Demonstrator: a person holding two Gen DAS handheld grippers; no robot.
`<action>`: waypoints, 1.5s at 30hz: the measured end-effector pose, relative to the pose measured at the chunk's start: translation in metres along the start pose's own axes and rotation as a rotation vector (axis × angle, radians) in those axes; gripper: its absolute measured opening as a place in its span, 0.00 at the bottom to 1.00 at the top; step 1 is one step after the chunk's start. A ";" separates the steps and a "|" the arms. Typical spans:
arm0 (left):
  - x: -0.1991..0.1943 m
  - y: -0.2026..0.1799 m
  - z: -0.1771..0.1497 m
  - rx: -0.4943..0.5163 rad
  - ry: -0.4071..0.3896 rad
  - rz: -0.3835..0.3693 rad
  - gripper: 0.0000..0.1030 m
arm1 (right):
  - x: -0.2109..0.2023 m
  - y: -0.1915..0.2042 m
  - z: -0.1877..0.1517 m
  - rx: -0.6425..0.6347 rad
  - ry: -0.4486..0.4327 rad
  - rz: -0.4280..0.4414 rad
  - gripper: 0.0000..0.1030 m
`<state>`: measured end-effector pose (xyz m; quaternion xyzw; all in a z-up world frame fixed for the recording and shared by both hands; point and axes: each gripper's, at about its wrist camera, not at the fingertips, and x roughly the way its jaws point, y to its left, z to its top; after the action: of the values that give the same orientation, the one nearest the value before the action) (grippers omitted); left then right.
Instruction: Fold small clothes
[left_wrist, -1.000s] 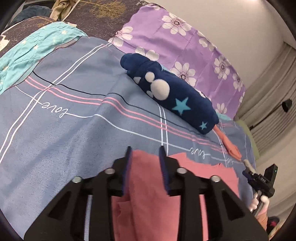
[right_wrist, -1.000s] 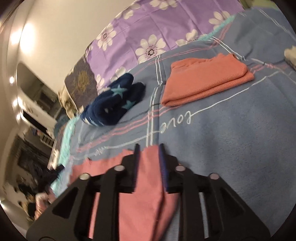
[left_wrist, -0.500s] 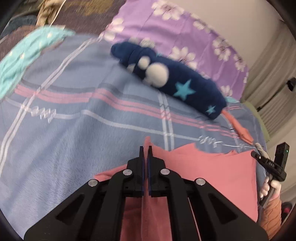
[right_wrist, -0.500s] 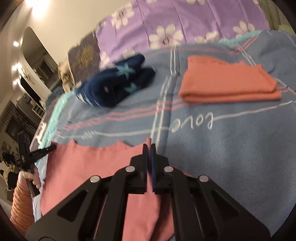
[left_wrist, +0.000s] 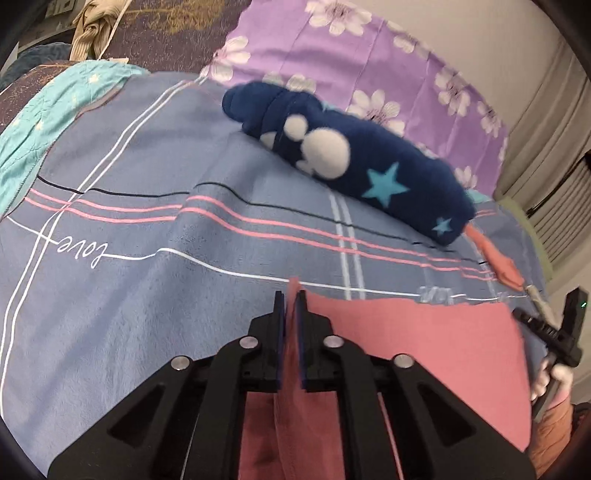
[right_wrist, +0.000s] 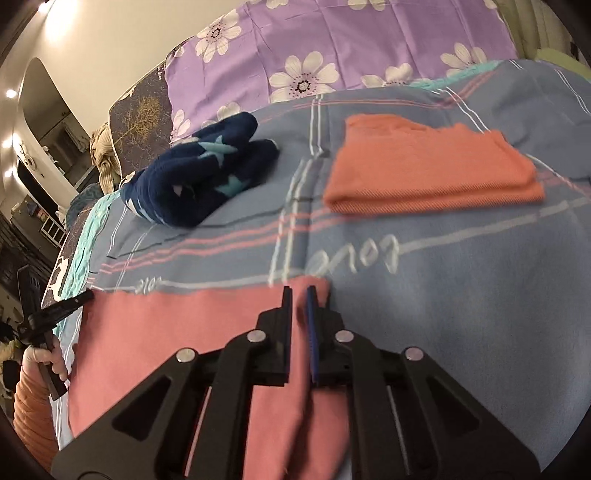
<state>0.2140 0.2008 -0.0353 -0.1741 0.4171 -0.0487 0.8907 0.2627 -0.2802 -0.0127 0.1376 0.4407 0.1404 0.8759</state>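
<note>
A pink garment (left_wrist: 424, 343) lies spread on the blue-grey bedspread (left_wrist: 129, 295) in front of me; it also shows in the right wrist view (right_wrist: 155, 332). My left gripper (left_wrist: 291, 299) is shut on its left top corner, with a fold of pink cloth sticking up between the pads. My right gripper (right_wrist: 299, 295) sits over the right top corner with its jaws slightly apart and pink cloth between them. Each gripper shows at the edge of the other's view.
A folded orange garment (right_wrist: 424, 173) lies at the back right. A rolled navy garment with stars (left_wrist: 354, 162) lies behind the pink one, also in the right wrist view (right_wrist: 199, 181). A purple flowered pillow (left_wrist: 369, 62) and a teal cloth (left_wrist: 48, 114) border the bedspread.
Both grippers closed on the pink garment's top corners half a second ago. Since then the garment has been spread flat and the right jaws have parted slightly.
</note>
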 end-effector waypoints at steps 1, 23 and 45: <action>-0.010 -0.003 -0.003 0.012 -0.017 -0.002 0.12 | -0.009 -0.002 -0.006 -0.005 -0.012 0.000 0.11; -0.060 -0.294 -0.233 0.740 0.179 -0.299 0.45 | -0.093 -0.032 -0.123 0.099 0.027 0.171 0.27; -0.017 -0.389 -0.274 0.966 0.170 -0.035 0.49 | -0.040 -0.042 -0.052 0.015 0.124 0.182 0.34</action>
<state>0.0172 -0.2326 -0.0486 0.2567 0.4149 -0.2658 0.8315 0.2032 -0.3272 -0.0284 0.1744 0.4807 0.2242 0.8296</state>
